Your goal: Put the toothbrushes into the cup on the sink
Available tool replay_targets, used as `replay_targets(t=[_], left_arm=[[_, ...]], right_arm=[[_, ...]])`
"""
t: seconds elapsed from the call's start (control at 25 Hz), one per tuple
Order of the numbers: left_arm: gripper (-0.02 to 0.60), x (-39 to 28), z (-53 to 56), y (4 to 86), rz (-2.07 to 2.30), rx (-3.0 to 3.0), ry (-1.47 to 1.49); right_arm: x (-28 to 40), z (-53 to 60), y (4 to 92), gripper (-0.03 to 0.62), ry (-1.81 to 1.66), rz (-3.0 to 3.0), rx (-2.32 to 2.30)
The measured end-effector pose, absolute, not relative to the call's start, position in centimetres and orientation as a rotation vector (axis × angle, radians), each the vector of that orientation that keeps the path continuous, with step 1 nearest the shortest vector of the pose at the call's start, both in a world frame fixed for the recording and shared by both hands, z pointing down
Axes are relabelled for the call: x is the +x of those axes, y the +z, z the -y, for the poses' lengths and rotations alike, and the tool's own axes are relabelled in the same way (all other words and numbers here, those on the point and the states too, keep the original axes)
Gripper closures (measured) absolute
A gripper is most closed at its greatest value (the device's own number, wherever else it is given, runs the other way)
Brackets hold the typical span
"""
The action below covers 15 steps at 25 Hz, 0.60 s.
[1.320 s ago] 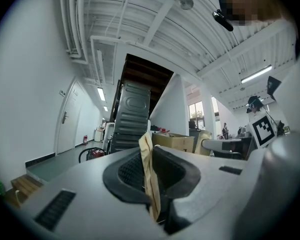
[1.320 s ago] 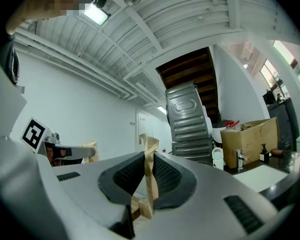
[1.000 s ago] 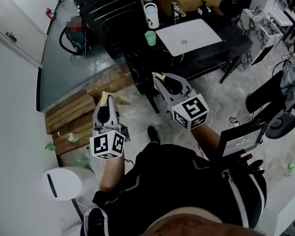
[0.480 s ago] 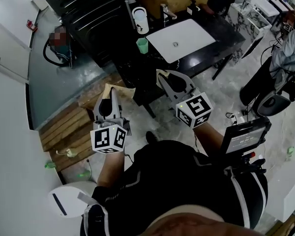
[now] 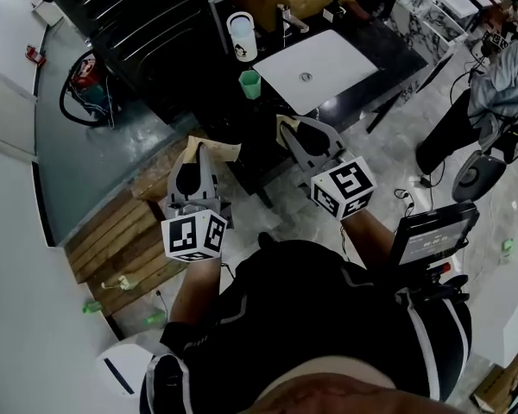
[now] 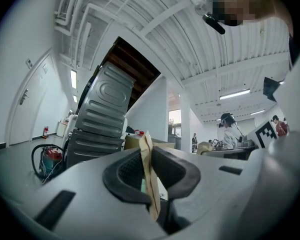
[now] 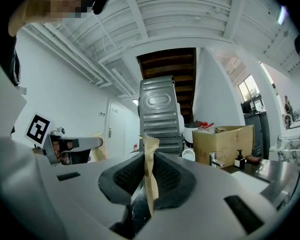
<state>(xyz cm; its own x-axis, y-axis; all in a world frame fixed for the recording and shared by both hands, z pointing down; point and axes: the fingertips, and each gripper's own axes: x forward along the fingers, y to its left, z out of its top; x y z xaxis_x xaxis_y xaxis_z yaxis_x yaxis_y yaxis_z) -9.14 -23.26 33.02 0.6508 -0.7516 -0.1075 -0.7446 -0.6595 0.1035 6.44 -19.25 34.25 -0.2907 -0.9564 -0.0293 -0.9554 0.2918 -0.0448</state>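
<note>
Both grippers are held in front of the person's body, short of the sink. My left gripper (image 5: 198,151) is shut on a toothbrush in a tan paper wrapper (image 5: 212,151), whose end sticks out past the jaws. The left gripper view shows the wrapper (image 6: 148,171) pinched between the dark pads. My right gripper (image 5: 287,128) is shut on a second wrapped toothbrush (image 7: 150,176). A green cup (image 5: 250,83) stands on the black counter (image 5: 388,40), left of the white sink basin (image 5: 328,63). Both grippers are well away from the cup.
A white jug (image 5: 241,35), a faucet (image 5: 292,17) and a soap bottle (image 5: 335,11) stand behind the basin. A wooden pallet (image 5: 121,240) lies on the floor at left. A seated person (image 5: 501,59) is at far right, a screen (image 5: 432,240) beside my right arm.
The sink counter and cup have drifted down and left in the head view, and the pallet and white bin have slid lower. Both grippers keep their wrapped toothbrushes.
</note>
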Motion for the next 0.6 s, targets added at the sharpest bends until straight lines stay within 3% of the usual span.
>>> replay_targets(t=[0.6], left_arm=[[0.538, -6.3, 31.1, 33.6, 1.159, 2.837, -0.247]], right_arm=[[7.7, 24.9, 35.3, 0.537, -0.061, -2.428, -1.968]])
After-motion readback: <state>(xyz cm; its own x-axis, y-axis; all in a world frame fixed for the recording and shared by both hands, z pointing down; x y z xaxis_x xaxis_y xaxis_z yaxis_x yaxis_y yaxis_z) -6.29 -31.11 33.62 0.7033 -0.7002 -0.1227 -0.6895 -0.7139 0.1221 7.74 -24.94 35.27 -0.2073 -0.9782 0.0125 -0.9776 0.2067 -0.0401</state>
